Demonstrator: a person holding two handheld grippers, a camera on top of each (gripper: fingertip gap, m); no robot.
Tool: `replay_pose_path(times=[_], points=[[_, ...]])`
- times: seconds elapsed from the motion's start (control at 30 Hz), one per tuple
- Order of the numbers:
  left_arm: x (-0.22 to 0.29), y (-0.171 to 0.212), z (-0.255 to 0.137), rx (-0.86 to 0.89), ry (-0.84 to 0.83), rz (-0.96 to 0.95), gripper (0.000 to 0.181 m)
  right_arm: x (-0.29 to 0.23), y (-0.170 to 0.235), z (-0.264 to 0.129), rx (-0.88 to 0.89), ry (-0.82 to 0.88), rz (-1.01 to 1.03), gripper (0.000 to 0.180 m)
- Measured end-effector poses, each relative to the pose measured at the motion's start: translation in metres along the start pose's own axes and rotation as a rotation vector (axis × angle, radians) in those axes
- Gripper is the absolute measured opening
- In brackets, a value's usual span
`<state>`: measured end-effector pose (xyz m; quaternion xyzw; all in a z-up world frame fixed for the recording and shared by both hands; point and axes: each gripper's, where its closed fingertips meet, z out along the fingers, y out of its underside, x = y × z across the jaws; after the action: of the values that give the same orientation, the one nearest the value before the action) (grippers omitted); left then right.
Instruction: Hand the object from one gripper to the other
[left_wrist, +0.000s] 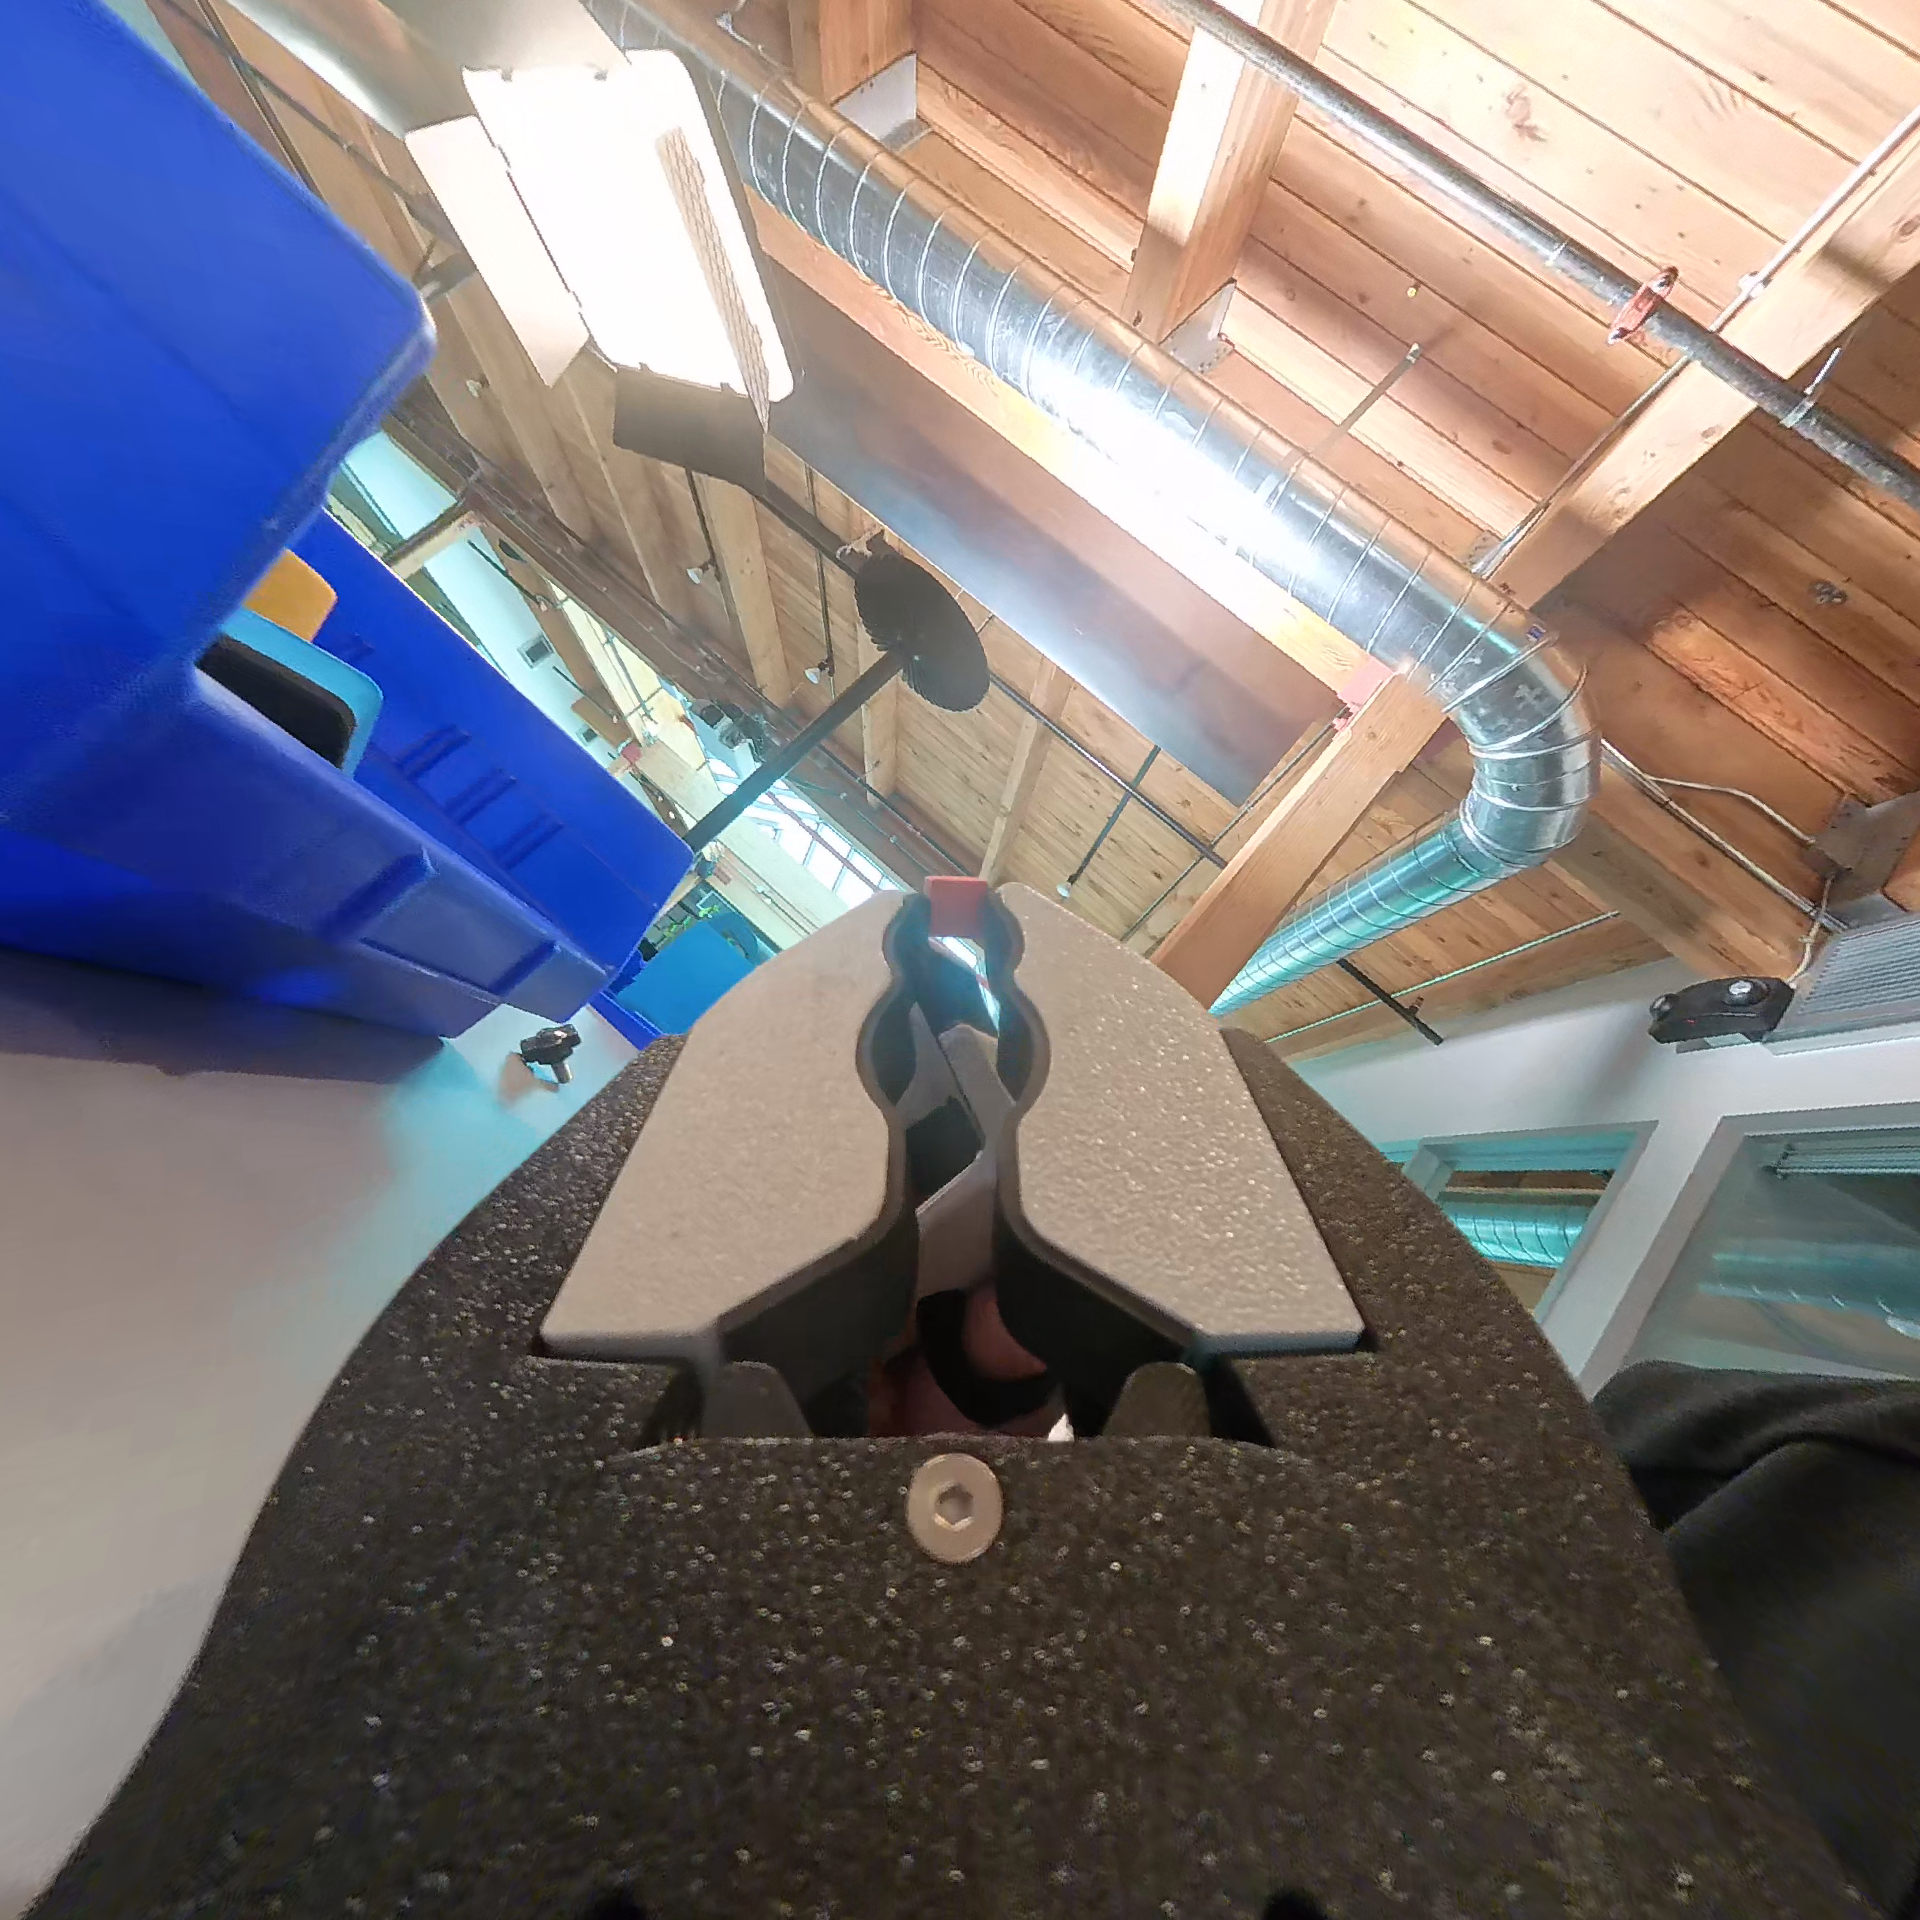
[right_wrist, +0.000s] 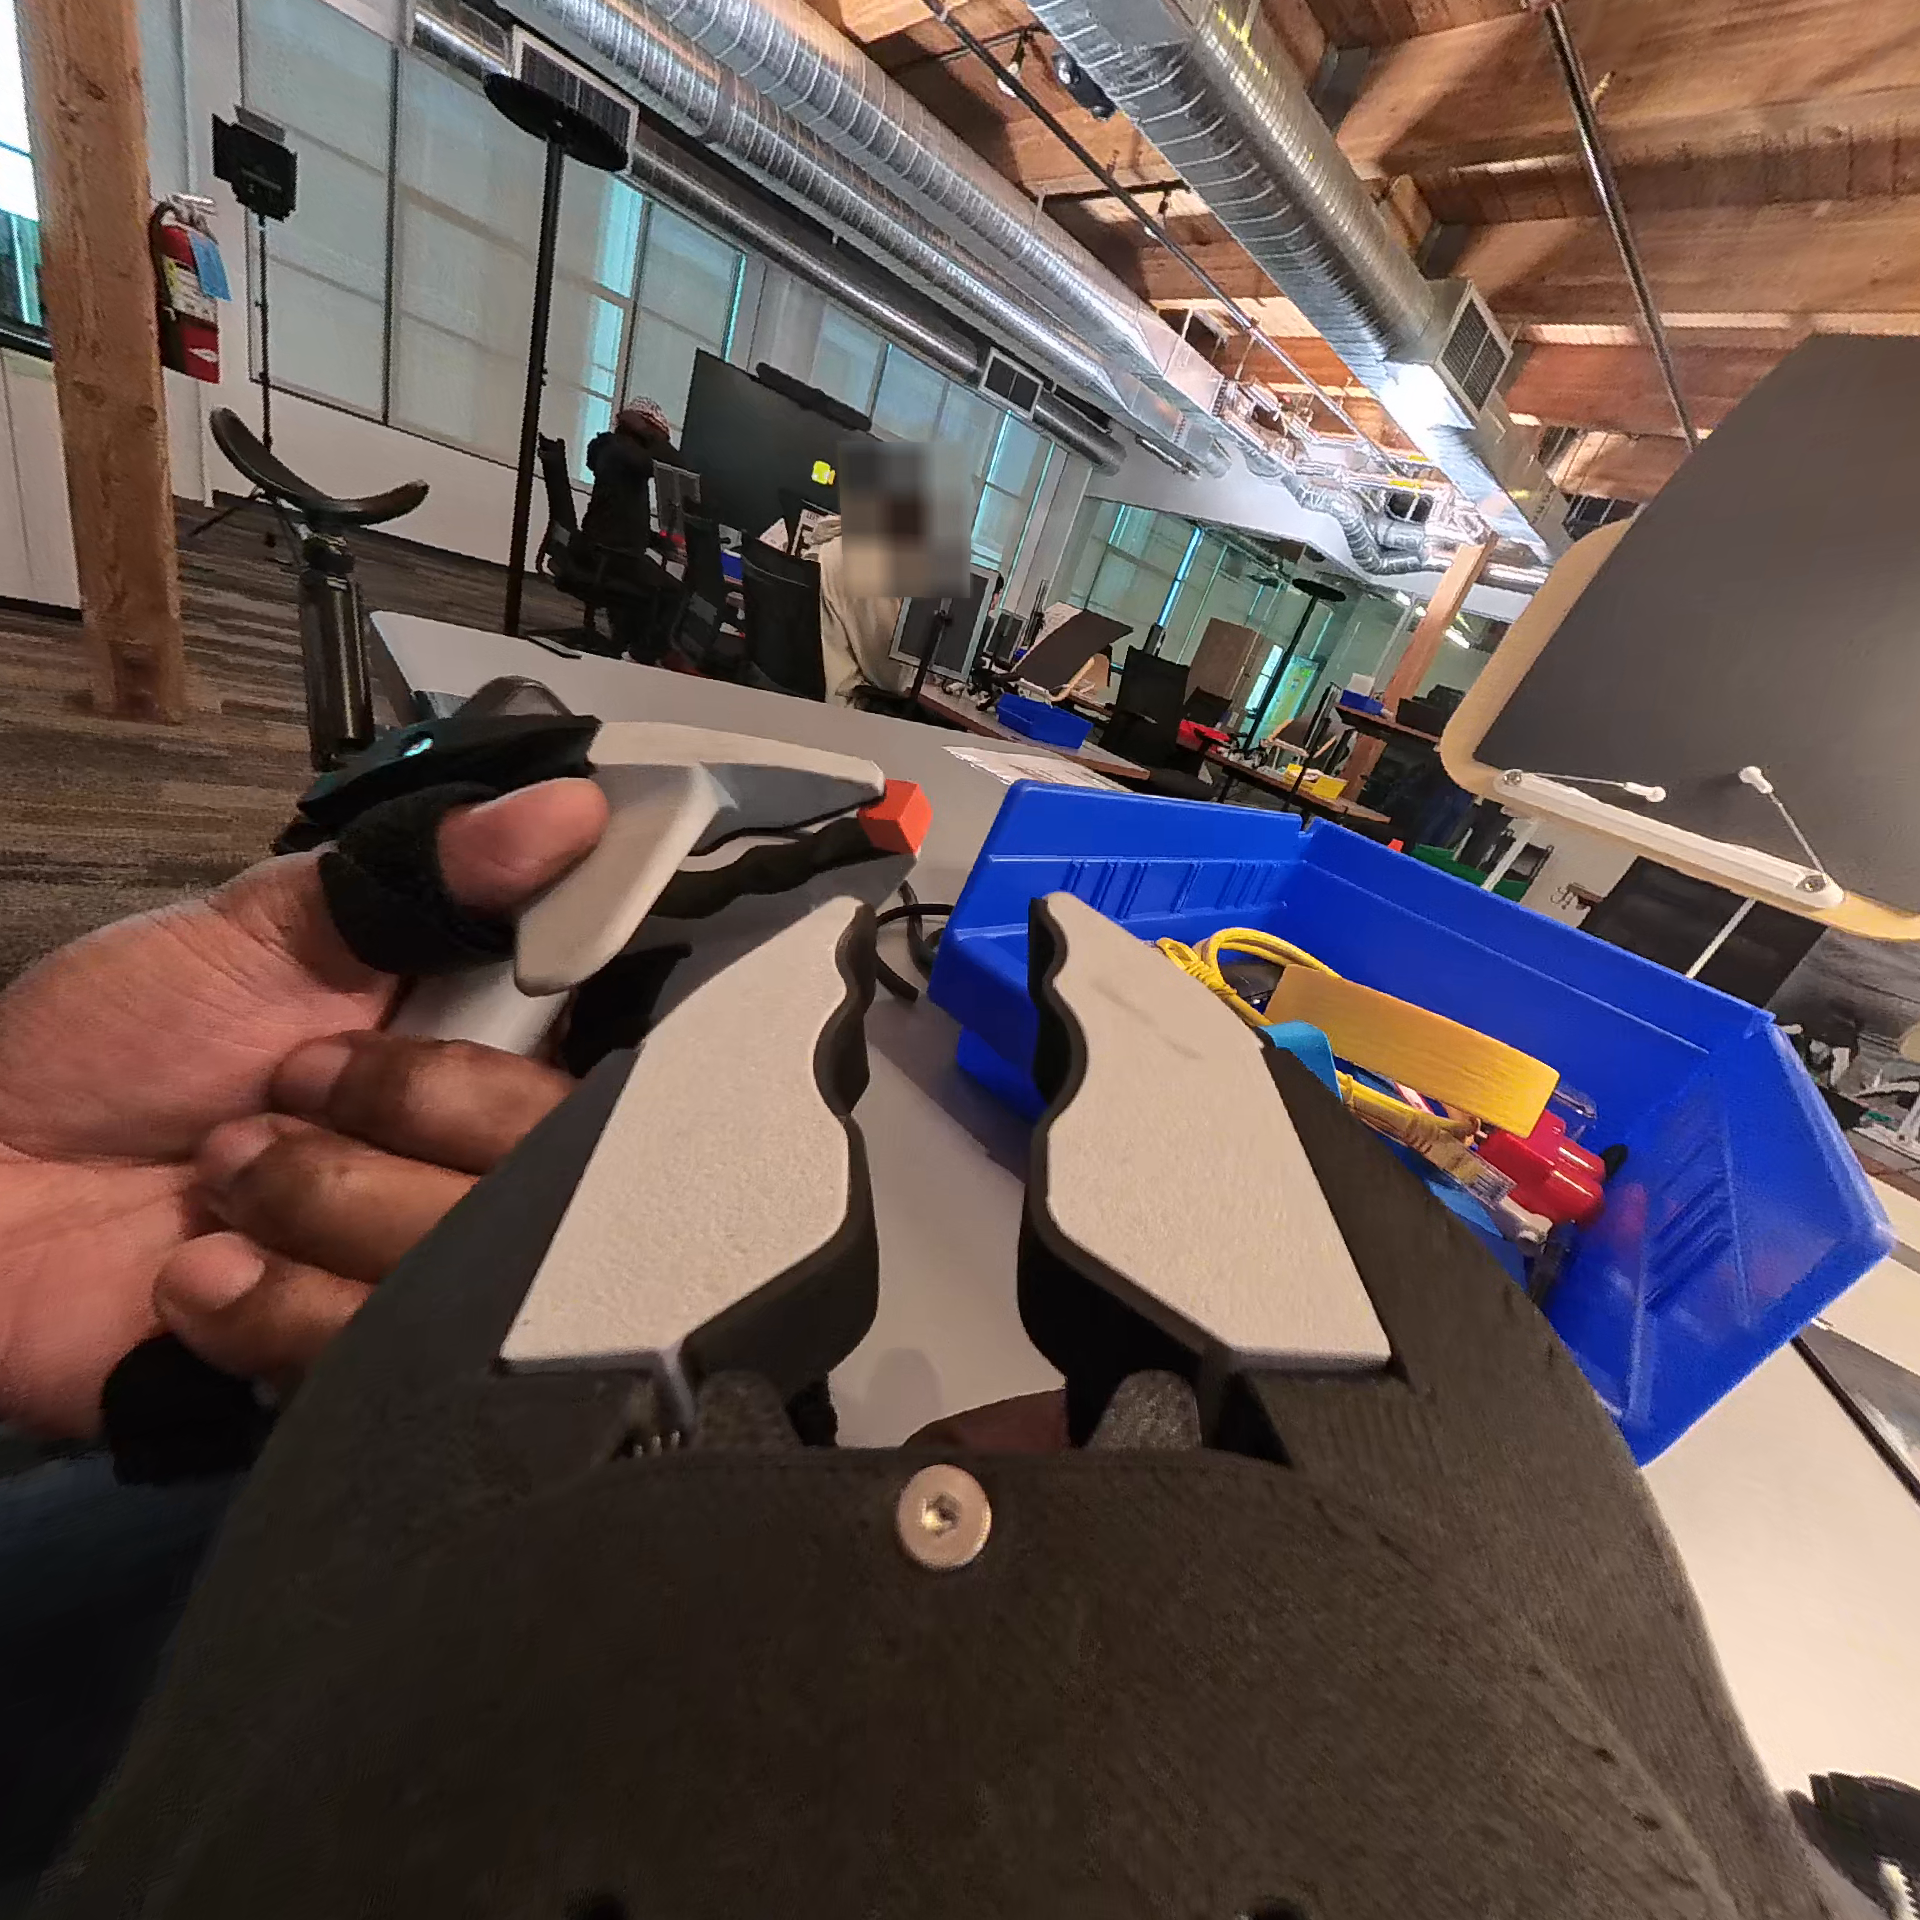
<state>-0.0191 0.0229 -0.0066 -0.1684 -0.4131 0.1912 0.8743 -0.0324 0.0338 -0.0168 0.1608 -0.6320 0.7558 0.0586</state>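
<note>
A small red cube (left_wrist: 954, 902) is pinched at the very tips of my left gripper (left_wrist: 956, 914), which is tilted up toward the ceiling. In the right wrist view the same cube (right_wrist: 894, 816) shows at the tip of the left gripper (right_wrist: 873, 821), held in a person's hand (right_wrist: 208, 1039) at the left. My right gripper (right_wrist: 951, 935) is open and empty, its tips just below and to the right of the cube, a little apart from it.
A blue bin (right_wrist: 1714, 1195) on the grey table (right_wrist: 935, 1195) holds a yellow cable, a yellow flat piece and red parts, right behind my right gripper. Blue bins (left_wrist: 208, 520) stand left of my left gripper. A black cable (right_wrist: 914, 945) lies by the bin. Only a small space, under 4 cm, lies between the two pairs of fingers.
</note>
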Motion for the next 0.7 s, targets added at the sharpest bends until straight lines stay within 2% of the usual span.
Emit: replay_pose_path(times=[0.37, 0.7], points=[[0.002, 0.027, 0.011, -0.114, 0.000, -0.041, 0.011, -0.006, 0.001, 0.000, -0.001, 0.000, -0.071, 0.025], [-0.001, 0.029, 0.010, -0.163, -0.025, -0.037, 0.011, -0.007, 0.000, -0.001, 0.006, 0.007, -0.083, 0.021]])
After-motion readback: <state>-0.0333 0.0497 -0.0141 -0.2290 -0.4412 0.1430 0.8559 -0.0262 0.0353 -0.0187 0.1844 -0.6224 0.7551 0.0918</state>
